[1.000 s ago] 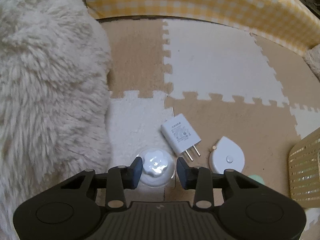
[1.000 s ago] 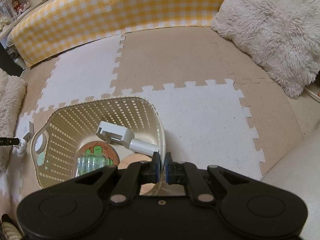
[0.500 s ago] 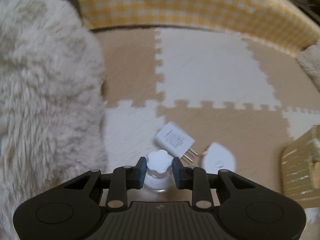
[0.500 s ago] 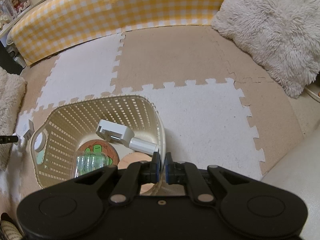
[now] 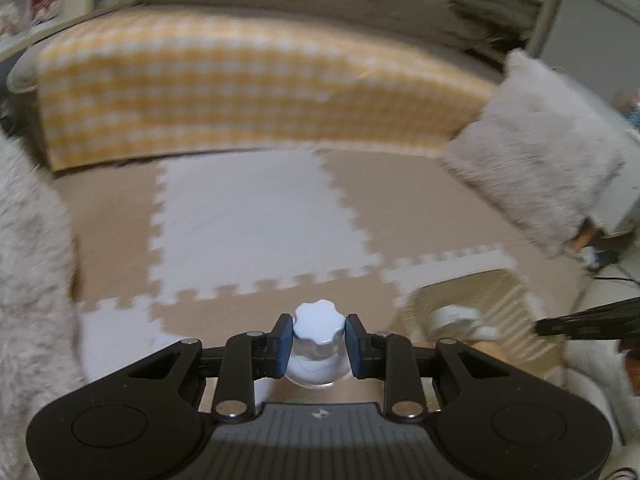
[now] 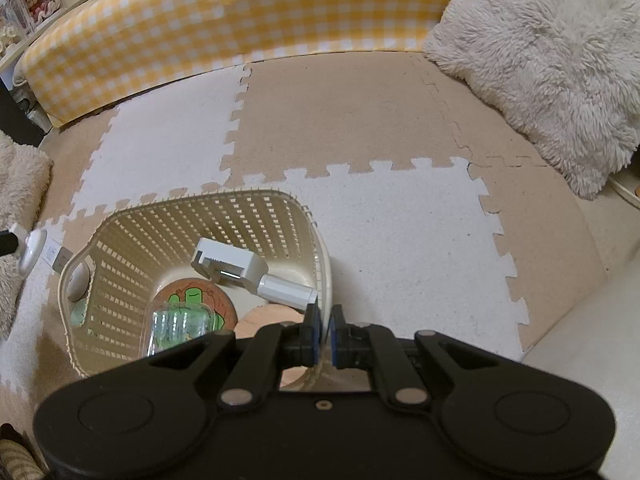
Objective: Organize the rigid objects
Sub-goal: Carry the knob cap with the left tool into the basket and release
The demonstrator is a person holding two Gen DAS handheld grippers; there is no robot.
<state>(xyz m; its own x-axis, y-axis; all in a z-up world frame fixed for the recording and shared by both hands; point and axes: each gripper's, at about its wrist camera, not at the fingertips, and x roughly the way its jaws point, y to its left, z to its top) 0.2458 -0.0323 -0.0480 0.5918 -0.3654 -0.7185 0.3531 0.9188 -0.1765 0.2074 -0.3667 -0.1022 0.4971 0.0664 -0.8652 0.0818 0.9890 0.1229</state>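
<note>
My left gripper (image 5: 319, 337) is shut on a small clear jar with a white scalloped lid (image 5: 319, 327) and holds it above the foam mat. The cream lattice basket (image 5: 508, 292) lies to its right, blurred. My right gripper (image 6: 325, 326) is shut on the near rim of the basket (image 6: 324, 264). Inside the basket lie a white boxy device (image 6: 240, 266), a round cactus-print coaster (image 6: 192, 300) and a clear plastic bottle (image 6: 176, 326). In the right wrist view the held jar (image 6: 32, 246) shows at the far left beside a white charger (image 6: 58, 258).
A yellow checked cushion edge (image 6: 224, 28) runs along the back. Fluffy white pillows lie at the right (image 6: 552, 60) and the left (image 6: 16, 184). The floor is a tan and white puzzle mat (image 6: 400, 240).
My left gripper closed on the jar's lid, lifted it off the mat and swung right toward the basket; the charger and white drop-shaped item left its view. The right gripper stayed still.
</note>
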